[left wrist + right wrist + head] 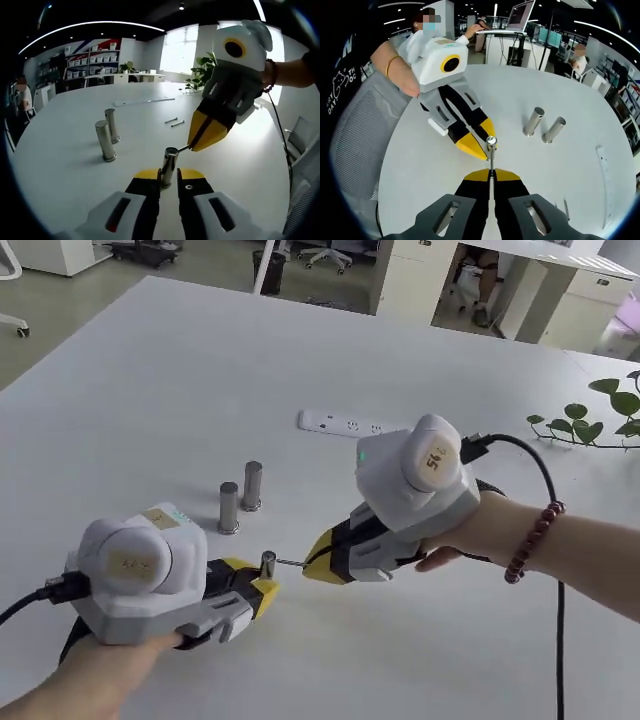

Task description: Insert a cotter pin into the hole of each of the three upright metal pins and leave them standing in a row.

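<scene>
1. White table [200,370]: the work surface. All items below rest on it or are held just above it.

2. Left gripper [258,578]: in the head view it sits at the lower left. Its yellow-tipped jaws are closed on the nearest metal pin [268,563] and clamp it low on the shaft. The pin stands upright with its base on the table.

3. Right gripper [320,564]: positioned just right of the left gripper, with its tips pointing at the held pin. Its jaws are closed on a cotter pin [291,563], which projects straight forward from between the tips.

4. Power strip [352,425]: white, lying flat beyond the grippers.

5. Two free metal pins [229,507] [252,485]: upright, close together, well behind the held pin and clear of both grippers.

6. Cotter pin, far end: it meets the held pin near the top (whether it has entered the hole cannot be determined).

7. Two spare cotter pins [171,120] [177,123]: seen in the left gripper view, lying flat side by side on the table behind the right gripper.
</scene>
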{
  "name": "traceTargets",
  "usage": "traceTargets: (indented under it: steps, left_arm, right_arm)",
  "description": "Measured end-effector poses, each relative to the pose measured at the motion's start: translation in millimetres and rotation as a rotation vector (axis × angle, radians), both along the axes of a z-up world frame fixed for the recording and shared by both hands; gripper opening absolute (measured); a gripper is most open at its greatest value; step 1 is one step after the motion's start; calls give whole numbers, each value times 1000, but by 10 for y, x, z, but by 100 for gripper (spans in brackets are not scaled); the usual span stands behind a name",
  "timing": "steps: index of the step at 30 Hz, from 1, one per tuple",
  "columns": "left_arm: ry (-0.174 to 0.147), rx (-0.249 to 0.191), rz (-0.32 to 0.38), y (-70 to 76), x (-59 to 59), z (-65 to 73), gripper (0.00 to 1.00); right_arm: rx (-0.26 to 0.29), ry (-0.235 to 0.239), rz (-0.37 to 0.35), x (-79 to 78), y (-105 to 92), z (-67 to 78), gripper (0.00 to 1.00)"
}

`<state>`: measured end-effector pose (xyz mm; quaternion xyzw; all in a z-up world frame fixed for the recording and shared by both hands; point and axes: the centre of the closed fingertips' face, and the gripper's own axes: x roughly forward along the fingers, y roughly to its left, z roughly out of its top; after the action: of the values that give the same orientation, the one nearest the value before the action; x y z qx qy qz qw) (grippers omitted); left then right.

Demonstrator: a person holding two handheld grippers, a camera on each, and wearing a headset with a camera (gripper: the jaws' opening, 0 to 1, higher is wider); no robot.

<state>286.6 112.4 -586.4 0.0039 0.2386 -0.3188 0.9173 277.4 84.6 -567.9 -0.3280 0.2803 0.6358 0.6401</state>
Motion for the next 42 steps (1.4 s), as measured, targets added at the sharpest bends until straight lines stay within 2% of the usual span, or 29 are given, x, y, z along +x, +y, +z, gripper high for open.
traceTargets:
  steps: [11,32,35,37,42]
  left_arm:
    - [-6,10,16,20,30,-7,8]
    - [-20,24,63,-7,42,-9,8]
    - [-19,21,70,-5,48,-9,8]
    - [-19,21,74,-9,49,-8,8]
    - [-17,20,80,-8,48,-12,8]
  right_arm:
    - [9,-1,-1,4,57,-4,0]
    - [-4,-34,24,32,195,-4,0]
    - [-7,-32,11,40,207,-5,0]
    - [-19,-4,-27,45,197,-14,0]
    - [-30,-16,-25,58,180,-55,0]
